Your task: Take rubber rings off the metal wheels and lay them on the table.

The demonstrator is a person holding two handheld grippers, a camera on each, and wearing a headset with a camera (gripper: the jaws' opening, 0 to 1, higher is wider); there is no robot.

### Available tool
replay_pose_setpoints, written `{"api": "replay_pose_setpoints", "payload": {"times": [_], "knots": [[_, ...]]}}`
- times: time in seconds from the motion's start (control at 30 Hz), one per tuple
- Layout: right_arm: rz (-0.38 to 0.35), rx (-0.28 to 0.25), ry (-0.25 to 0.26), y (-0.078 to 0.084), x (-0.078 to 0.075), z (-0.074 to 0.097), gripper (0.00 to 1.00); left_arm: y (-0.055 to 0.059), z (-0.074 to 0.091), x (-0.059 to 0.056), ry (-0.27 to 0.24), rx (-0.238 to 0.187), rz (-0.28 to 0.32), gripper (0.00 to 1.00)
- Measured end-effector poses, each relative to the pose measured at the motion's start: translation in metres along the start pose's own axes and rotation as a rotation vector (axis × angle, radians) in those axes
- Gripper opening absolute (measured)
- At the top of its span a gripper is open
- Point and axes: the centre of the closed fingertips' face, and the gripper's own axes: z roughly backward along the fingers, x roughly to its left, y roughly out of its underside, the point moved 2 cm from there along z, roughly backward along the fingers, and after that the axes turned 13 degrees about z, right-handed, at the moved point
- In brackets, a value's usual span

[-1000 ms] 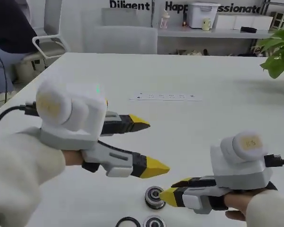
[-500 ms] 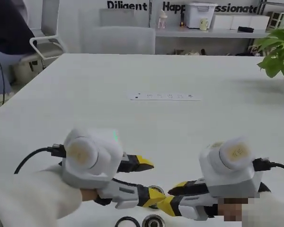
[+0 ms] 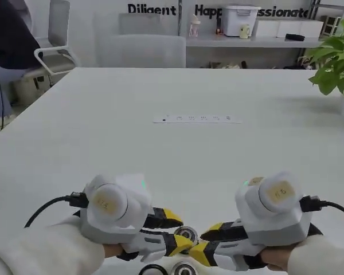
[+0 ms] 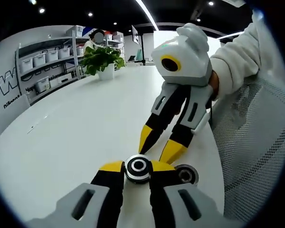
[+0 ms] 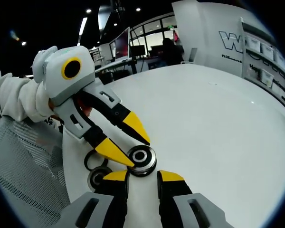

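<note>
White tabletop carrying the work near its front edge; left hand-held gripper pinching the metal wheel between its yellow tips, as far as both gripper views are showing; right hand-held gripper pointing in from the opposite side, jaws spread, tips just beside the rim; second wheel lying close by, ringed or bare I cannot tell; loose rubber ring lying flat beside it. Judging progress: one ring off; pinched wheel looking unstripped, peeling not yet begun.
</note>
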Motion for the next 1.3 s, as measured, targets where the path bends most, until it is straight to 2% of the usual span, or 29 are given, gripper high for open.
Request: {"api": "replay_pose_setpoints", "payload": {"times": [0.1, 0.27, 0.3, 0.37, 0.57, 0.73, 0.87, 1.2, 1.3], "knots": [[0.011, -0.003, 0.003, -0.0004, 0.0008, -0.0007, 0.22, 0.0012, 0.0002, -0.0015, 0.017, -0.005, 0.026, 0.11], [0.020, -0.012, 0.005, -0.0012, 0.0009, -0.0014, 0.21, 0.0010, -0.0005, -0.0023, 0.016, -0.008, 0.037, 0.09], [0.023, -0.013, 0.006, -0.0012, 0.0007, -0.0016, 0.21, -0.0001, -0.0003, -0.0015, 0.013, -0.012, 0.022, 0.08], [0.021, -0.016, 0.006, -0.0011, 0.0006, -0.0019, 0.20, 0.0000, 0.0013, -0.0025, 0.012, -0.008, 0.041, 0.08], [0.000, -0.018, -0.009, -0.0020, 0.0032, -0.0014, 0.19, -0.0001, 0.0016, -0.0033, 0.013, -0.008, 0.037, 0.08], [0.006, -0.018, -0.008, -0.0034, 0.0021, 0.0013, 0.14, 0.0002, 0.0012, -0.0026, 0.014, -0.014, 0.042, 0.08], [0.045, -0.010, 0.006, -0.0023, 0.0022, -0.0008, 0.15, 0.0001, 0.0010, -0.0029, 0.013, -0.015, 0.045, 0.08], [0.120, -0.016, 0.006, -0.0025, 0.0019, -0.0006, 0.15, 0.0006, 0.0004, -0.0027, 0.010, -0.018, 0.057, 0.08], [0.119, -0.014, 0.007, -0.0027, 0.0016, -0.0006, 0.14, 0.0008, 0.0002, -0.0027, 0.008, -0.020, 0.059, 0.08]]}}
